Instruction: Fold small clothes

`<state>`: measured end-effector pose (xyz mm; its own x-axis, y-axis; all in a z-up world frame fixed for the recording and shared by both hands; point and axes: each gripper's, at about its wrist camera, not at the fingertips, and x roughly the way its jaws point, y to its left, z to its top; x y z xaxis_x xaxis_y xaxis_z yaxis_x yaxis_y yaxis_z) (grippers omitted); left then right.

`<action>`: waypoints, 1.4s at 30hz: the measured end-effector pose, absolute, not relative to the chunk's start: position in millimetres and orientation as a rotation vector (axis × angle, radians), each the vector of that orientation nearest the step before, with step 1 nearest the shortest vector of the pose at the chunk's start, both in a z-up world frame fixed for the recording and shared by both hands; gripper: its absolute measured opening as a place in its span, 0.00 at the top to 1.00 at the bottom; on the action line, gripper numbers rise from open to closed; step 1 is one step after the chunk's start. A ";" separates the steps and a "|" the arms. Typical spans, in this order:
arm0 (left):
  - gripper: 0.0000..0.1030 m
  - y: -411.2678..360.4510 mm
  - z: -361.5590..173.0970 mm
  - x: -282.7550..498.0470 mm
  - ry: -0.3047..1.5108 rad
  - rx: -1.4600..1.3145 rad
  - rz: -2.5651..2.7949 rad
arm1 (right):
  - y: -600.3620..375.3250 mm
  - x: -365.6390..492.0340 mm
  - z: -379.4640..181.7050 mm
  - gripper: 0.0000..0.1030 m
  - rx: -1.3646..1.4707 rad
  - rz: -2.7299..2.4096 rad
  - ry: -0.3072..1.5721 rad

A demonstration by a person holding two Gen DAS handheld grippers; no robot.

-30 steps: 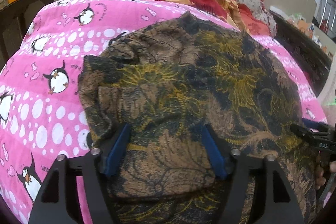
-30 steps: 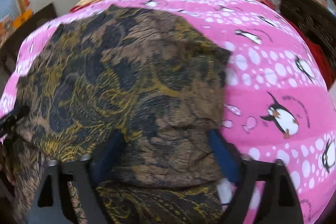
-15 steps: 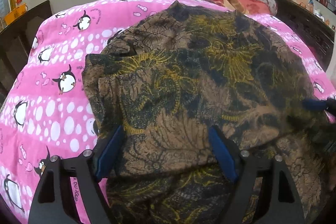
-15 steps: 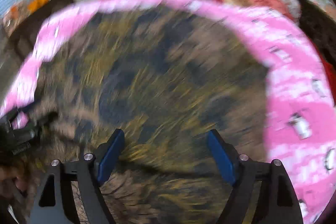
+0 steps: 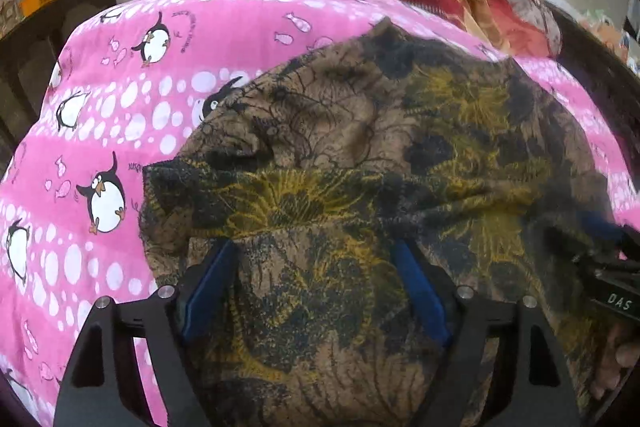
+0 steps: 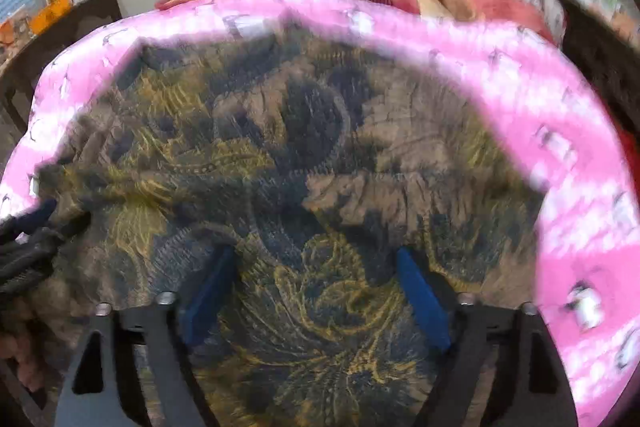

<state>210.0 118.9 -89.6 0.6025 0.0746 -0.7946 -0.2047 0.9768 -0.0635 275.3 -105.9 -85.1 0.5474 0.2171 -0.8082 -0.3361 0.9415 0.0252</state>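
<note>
"DAS" – right gripper (image 5: 612, 267) label

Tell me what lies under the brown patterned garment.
The brown patterned garment rests on the pink penguin blanket, which shows around it. Anything beneath its middle is covered.

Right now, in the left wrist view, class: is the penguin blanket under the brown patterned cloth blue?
No: the penguin blanket under the brown patterned cloth is bright pink with white spots.

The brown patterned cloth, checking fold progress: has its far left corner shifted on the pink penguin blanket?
Yes. The brown patterned cloth now covers a penguin on the pink penguin blanket, so it reaches further left.
</note>
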 end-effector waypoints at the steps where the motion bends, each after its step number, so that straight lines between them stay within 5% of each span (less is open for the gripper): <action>1: 0.21 119.9 -88.5 210.7 0.916 -0.153 0.156 | -102.9 275.4 -84.5 0.12 -0.155 0.321 0.942; 9: 0.21 141.5 -41.4 150.8 0.860 -0.223 0.050 | -121.7 211.0 -41.0 0.10 -0.218 0.341 0.911; 15: 0.21 167.2 -10.7 70.5 0.866 -0.222 -0.004 | -147.7 178.5 -62.0 0.11 -0.214 0.328 1.113; 19: 0.21 175.7 -1.6 4.6 0.867 -0.181 -0.020 | -164.4 135.2 -30.7 0.11 -0.099 0.395 1.016; 28: 0.21 158.2 -40.2 -142.5 0.979 -0.224 -0.127 | -220.6 -5.7 16.0 0.11 -0.216 0.449 0.718; 35: 0.22 152.1 -97.6 -156.4 1.083 -0.357 -0.161 | -297.1 -59.2 -10.3 0.20 -0.120 0.406 0.773; 42: 0.60 146.4 -112.6 -136.6 1.119 -0.416 -0.262 | -334.7 -83.8 -28.2 0.22 -0.052 0.419 0.841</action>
